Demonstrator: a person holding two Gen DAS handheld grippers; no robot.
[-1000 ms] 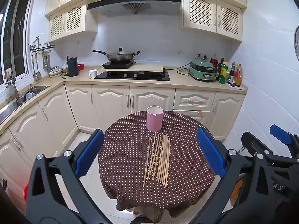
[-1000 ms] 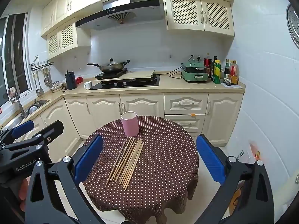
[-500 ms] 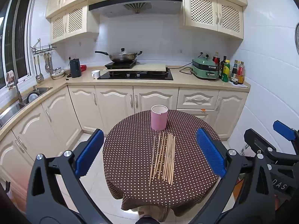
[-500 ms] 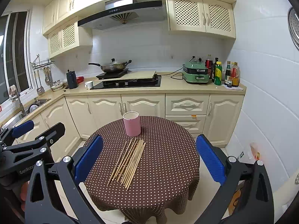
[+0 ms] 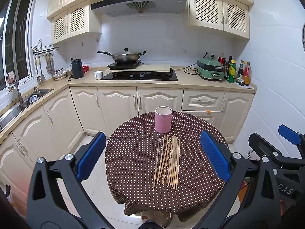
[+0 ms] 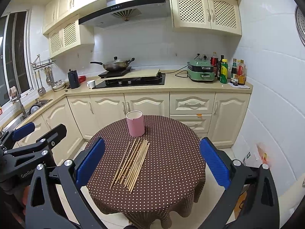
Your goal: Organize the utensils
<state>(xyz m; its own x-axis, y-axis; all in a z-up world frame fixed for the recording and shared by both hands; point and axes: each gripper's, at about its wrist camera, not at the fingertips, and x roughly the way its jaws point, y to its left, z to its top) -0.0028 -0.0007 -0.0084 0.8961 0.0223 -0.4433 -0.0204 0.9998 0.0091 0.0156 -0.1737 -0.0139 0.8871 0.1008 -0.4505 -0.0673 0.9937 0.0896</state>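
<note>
Several wooden chopsticks (image 5: 168, 161) (image 6: 132, 162) lie side by side on a round table with a brown dotted cloth (image 5: 133, 164) (image 6: 171, 164). An upright, empty pink cup (image 5: 163, 119) (image 6: 135, 123) stands just behind them. My left gripper (image 5: 152, 154) hangs open above the near side of the table, holding nothing. My right gripper (image 6: 151, 158) is open too, at a similar height and well short of the chopsticks. Each gripper shows at the edge of the other's view.
Cream cabinets and a counter (image 5: 190, 83) run behind the table, with a hob and wok (image 5: 124, 56), a green appliance (image 5: 209, 69), bottles (image 5: 231, 70) and a white mug (image 5: 98, 74). A sink (image 5: 28, 100) is at the left. White floor tiles (image 5: 89, 141) surround the table.
Both grippers have drifted slightly back and up from the table, so it sits a little lower and farther in both views. The chopsticks and cup have not moved.
</note>
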